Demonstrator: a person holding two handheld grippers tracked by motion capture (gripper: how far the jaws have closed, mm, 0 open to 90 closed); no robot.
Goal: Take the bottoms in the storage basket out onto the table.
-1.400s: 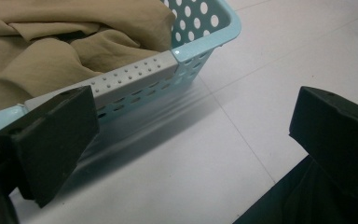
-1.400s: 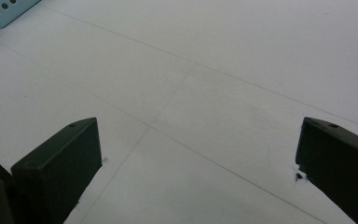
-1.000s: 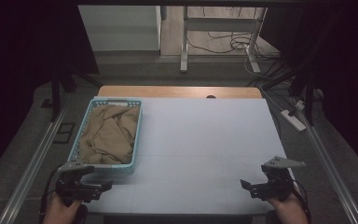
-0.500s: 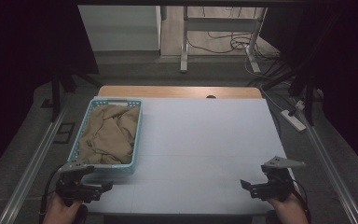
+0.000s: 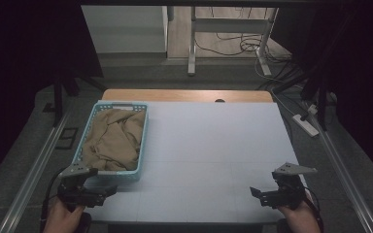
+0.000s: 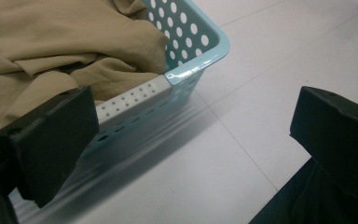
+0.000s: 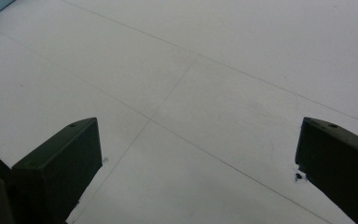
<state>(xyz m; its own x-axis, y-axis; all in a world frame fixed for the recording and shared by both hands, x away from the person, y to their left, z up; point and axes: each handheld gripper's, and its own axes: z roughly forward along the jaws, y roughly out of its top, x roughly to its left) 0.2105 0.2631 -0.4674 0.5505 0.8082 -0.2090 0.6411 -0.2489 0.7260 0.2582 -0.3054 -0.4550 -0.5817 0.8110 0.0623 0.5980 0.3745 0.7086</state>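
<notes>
Both tools, left tool [image 5: 108, 192] and right tool [image 5: 255, 193], rest low, gaping.

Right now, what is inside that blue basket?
The basket holds crumpled tan cloth, heaped to about the rim. The cloth covers the bottom, so anything under it is hidden. The left gripper sits open just outside the near corner.

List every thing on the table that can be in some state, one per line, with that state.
left gripper: open, jaws wide apart, at the basket's near corner, holding nothing.
right gripper: open, over bare table, holding nothing.
basket: upright on the table, filled.
tan cloth: crumpled, heaped inside the basket.
table: white top, flat.
</notes>
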